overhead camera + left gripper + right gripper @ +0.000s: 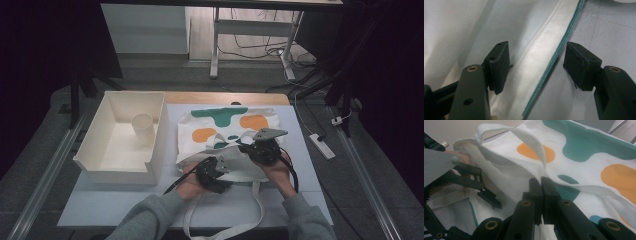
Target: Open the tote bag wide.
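Observation:
A white tote bag printed with green and orange blobs lies flat on the white table, its mouth toward me. My right gripper is shut on the upper layer of the bag's mouth edge, beside the handle, and lifts that layer a little. My left gripper is open at the mouth, with the lower layer's teal-edged hem lying between its jaws, untouched by the pads. One of its fingers reaches into the bag's mouth. The other handle loops over the table's front edge.
A white open box stands at the left of the table with a paper cup upright inside it. A power strip and cables lie on the floor to the right. Bare table surface stretches in front of the box.

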Available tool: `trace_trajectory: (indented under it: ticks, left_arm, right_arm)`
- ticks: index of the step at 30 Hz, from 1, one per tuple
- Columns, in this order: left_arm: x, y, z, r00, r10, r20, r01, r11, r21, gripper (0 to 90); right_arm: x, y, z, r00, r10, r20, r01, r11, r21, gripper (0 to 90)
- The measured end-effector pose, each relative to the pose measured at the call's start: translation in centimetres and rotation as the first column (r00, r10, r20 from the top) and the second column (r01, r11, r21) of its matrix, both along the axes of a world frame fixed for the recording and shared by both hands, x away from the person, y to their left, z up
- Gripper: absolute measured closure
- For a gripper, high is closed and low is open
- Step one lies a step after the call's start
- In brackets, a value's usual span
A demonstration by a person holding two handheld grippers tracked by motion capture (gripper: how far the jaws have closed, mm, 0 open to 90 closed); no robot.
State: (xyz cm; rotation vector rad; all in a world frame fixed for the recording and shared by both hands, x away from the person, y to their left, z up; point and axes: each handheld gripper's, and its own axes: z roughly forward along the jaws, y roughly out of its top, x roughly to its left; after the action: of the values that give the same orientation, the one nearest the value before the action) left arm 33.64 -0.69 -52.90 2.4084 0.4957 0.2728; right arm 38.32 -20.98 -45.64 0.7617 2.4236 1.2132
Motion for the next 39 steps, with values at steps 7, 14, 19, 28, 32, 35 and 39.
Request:
trace_trajectory:
  ticks: [7,14,19,28,32,35,39]
  left_arm:
    - [0.54,0.33,-0.07,0.9981,-0.043,-0.044,0.042,0.9989,-0.022,48.0]
    - [0.54,0.12,0.08,0.9978,-0.058,-0.031,0.058,0.9983,-0.005,57.0]
    - [0.61,0.13,0.13,0.9978,-0.064,-0.019,0.064,0.9980,0.004,61.8]
    - [0.70,0.17,0.24,0.9980,-0.063,0.009,0.063,0.9979,0.019,73.8]
    - [0.35,-0.06,0.37,0.9970,-0.060,0.049,0.058,0.9975,0.041,81.1]
    - [0.37,0.02,0.44,0.9973,-0.056,0.047,0.055,0.9978,0.036,82.5]
    - [0.52,0.35,0.57,0.9983,-0.055,0.017,0.055,0.9984,0.009,83.4]
  right_arm:
    - [-0.03,-0.01,0.19,1.0000,-0.002,0.006,0.002,1.000,0.002,87.7]
    - [-0.04,-0.03,0.22,1.0000,0.001,0.010,-0.001,1.000,0.000,87.7]
    - [-0.10,-0.02,0.26,0.9999,0.001,0.011,-0.001,1.000,-0.005,87.7]
    - [-0.12,-0.11,0.39,0.9997,0.004,0.025,-0.003,1.000,-0.007,87.6]
    - [-0.20,-0.14,0.57,0.9994,-0.002,0.035,0.002,1.000,-0.007,87.6]
    - [-0.20,-0.12,0.54,0.9992,-0.005,0.040,0.005,1.000,-0.012,87.6]
    - [-0.19,-0.22,0.62,0.9984,-0.009,0.057,0.010,1.000,-0.015,87.7]
